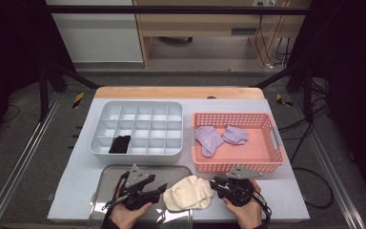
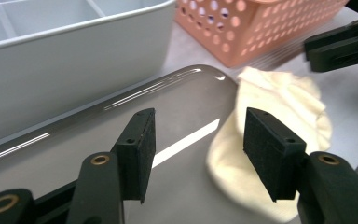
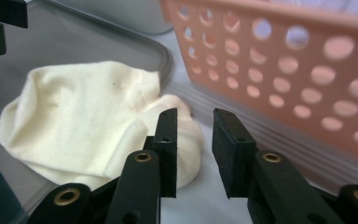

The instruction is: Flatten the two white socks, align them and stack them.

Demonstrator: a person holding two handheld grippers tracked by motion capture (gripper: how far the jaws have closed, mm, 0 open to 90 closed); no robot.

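Left gripper (image 1: 158, 190) sits at about 7 o'clock on the table, over a shiny metal tray (image 1: 106, 177), and its jaws are wide apart with nothing between them. At 11 o'clock stands a grey box with many small compartments (image 1: 138, 107), and a black sock (image 1: 119, 144) lies in one compartment along the box's near edge. Just to the right of the left gripper, at about 6 o'clock, lies a cream sock (image 1: 189, 192), partly on the tray's right edge and partly on the white table (image 1: 286, 191). At 1 o'clock is a pink basket (image 1: 233, 165) with two purple socks (image 1: 219, 137) inside. Last comes the right gripper (image 1: 213, 183), at 5 o'clock, right next to the cream sock's right edge. Its jaws are a little apart and grasp nothing.
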